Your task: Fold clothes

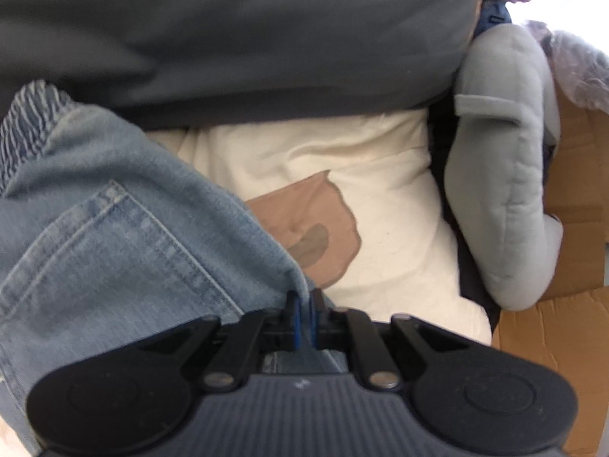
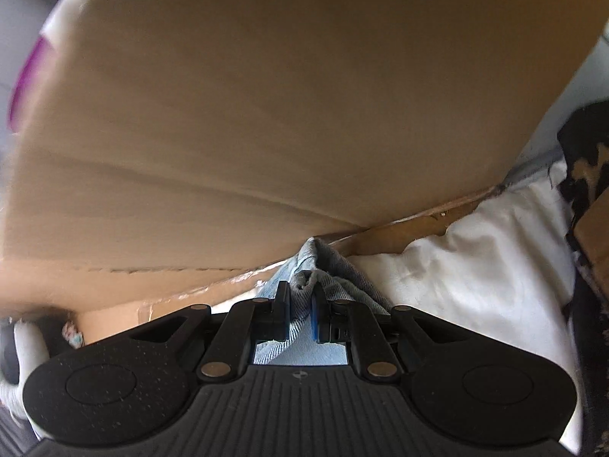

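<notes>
A: Can you read any words?
B: No. The jeans (image 1: 114,228) are soft blue denim with a stitched pocket, lying on a cream shirt (image 1: 380,190).
A: And the grippers?
B: The left gripper (image 1: 303,318) pinches the jeans. The right gripper (image 2: 300,314) pinches a bunched fold beside a smooth brown cardboard box (image 2: 266,114).

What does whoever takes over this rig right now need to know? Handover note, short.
Left gripper: shut on the jeans, pinching an edge near the back pocket; the elastic waistband shows at upper left.
Right gripper: shut on a bunched fold of the jeans, close against a cardboard box.
Where things are: the jeans hang between both grippers over a cream garment with a brown patch. A gray garment and a light gray plush toy lie beyond.
Done: both grips taken.
Left: no fold is visible yet; spread the jeans flat, then fold.
</notes>
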`<state>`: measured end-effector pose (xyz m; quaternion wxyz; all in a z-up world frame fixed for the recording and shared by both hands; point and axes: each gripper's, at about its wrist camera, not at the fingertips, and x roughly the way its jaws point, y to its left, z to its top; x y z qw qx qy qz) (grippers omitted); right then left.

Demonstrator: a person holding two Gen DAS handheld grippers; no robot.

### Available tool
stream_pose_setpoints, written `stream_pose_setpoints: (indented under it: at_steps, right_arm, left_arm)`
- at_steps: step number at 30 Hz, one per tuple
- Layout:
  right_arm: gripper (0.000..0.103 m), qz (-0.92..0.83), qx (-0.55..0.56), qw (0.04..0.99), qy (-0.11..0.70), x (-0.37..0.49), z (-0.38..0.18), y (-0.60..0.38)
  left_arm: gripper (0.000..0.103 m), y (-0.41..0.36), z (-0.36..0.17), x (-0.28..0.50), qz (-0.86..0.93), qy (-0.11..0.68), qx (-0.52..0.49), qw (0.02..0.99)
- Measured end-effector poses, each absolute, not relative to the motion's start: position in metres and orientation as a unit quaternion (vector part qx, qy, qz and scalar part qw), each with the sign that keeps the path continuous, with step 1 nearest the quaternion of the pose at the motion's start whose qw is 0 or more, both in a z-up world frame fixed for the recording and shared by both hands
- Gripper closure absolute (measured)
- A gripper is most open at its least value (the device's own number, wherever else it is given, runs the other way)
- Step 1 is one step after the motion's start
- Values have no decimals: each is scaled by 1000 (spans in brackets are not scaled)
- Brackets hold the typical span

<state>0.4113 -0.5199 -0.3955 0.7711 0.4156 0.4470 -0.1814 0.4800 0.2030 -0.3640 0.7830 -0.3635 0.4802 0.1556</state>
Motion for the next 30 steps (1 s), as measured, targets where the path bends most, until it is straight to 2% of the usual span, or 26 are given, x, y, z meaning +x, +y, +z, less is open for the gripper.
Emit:
stream_pose_setpoints:
  at_steps: [9, 11, 24, 30]
  right_arm:
    - [91, -211, 496, 738, 407, 400, -416, -525]
    - [91, -211, 510, 732, 399, 397, -418, -527]
    - [93, -243, 535, 717, 375, 396, -421, -526]
    - [93, -241, 572, 701, 350, 389, -431, -528]
  left_arm:
    - [93, 205, -365, 484, 150, 490, -375, 773]
    - [96, 205, -365, 485, 150, 489, -371, 775]
    - [99, 199, -350, 488, 132, 473, -371, 788]
    - [97, 199, -358, 494, 131, 483, -371, 783]
